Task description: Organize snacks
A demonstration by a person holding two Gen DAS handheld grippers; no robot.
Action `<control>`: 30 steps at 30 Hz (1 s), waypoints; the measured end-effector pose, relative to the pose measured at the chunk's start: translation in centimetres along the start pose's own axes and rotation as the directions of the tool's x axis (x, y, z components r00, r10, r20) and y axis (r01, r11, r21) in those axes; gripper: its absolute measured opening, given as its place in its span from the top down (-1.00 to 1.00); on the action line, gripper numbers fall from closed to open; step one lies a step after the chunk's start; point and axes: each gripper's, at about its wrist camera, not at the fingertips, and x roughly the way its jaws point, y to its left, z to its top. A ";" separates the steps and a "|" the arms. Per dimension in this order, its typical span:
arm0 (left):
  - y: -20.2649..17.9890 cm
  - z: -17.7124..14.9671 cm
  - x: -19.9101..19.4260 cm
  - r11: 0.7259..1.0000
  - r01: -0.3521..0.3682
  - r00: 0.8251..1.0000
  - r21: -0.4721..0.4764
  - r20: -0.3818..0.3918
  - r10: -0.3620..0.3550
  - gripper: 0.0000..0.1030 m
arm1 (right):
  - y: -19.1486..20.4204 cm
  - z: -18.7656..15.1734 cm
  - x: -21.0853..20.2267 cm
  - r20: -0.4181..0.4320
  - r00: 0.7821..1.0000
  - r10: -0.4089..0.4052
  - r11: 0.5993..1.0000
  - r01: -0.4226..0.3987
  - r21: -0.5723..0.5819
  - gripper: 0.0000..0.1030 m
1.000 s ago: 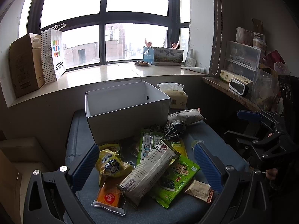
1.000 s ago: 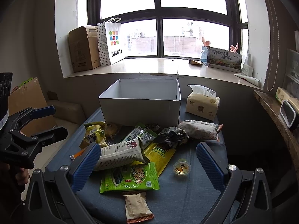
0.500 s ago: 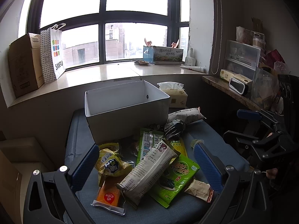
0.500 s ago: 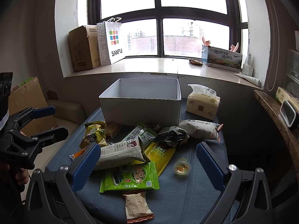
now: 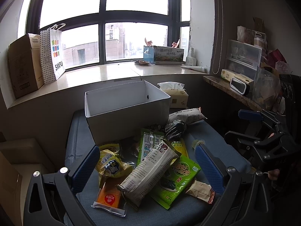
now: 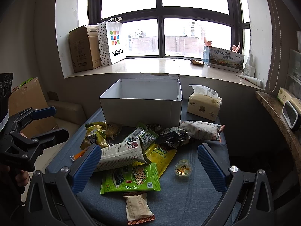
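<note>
A pile of snack packets lies on a blue-covered table (image 5: 222, 150) in front of an open white box (image 5: 128, 111), also in the right wrist view (image 6: 143, 107). A long white packet (image 5: 150, 171) lies over a green seaweed packet (image 5: 176, 179); a yellow bag (image 5: 111, 163) and an orange packet (image 5: 109, 195) lie left. The green packet (image 6: 131, 178), a beige packet (image 6: 137, 209) and a small jelly cup (image 6: 182, 169) show in the right wrist view. My left gripper (image 5: 146, 169) is open above the pile. My right gripper (image 6: 150, 167) is open above it too.
A tissue pack (image 6: 204, 105) stands right of the box. A cardboard box (image 6: 82, 49), a paper bag (image 6: 112, 41) and a printed carton (image 6: 223, 58) stand on the windowsill. A shelf (image 5: 235, 92) with drawers is at the right.
</note>
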 end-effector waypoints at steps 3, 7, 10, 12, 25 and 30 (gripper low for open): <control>0.0 0.0 0.0 1.000 0.002 1.000 0.001 -0.001 -0.002 -1.00 | 0.0 -0.1 0.0 -0.002 1.000 0.000 1.000 0.000 -0.001 -1.00; 0.0 0.1 0.0 1.000 0.000 1.000 0.000 -0.001 0.000 -1.00 | 0.0 -0.1 0.1 -0.002 1.000 0.000 1.000 0.000 -0.002 -1.00; 0.0 0.1 0.0 1.000 0.001 1.000 0.000 -0.001 -0.001 -1.00 | 0.0 -0.1 0.1 -0.002 1.000 -0.001 1.000 0.001 -0.001 -1.00; 0.0 0.0 0.0 1.000 0.000 1.000 0.001 -0.002 0.000 -1.00 | 0.0 -0.2 0.2 -0.005 1.000 -0.003 1.000 0.003 0.002 -1.00; 0.4 -0.4 0.2 1.000 -0.002 1.000 0.004 -0.009 0.002 -1.00 | -5.3 0.5 5.7 -0.072 0.988 -0.138 0.970 0.120 -0.213 -1.00; 0.6 -0.7 0.7 1.000 0.003 1.000 0.006 -0.020 -0.003 -1.00 | -10.2 1.2 11.9 -0.186 0.966 -0.181 0.960 0.131 -0.249 -1.00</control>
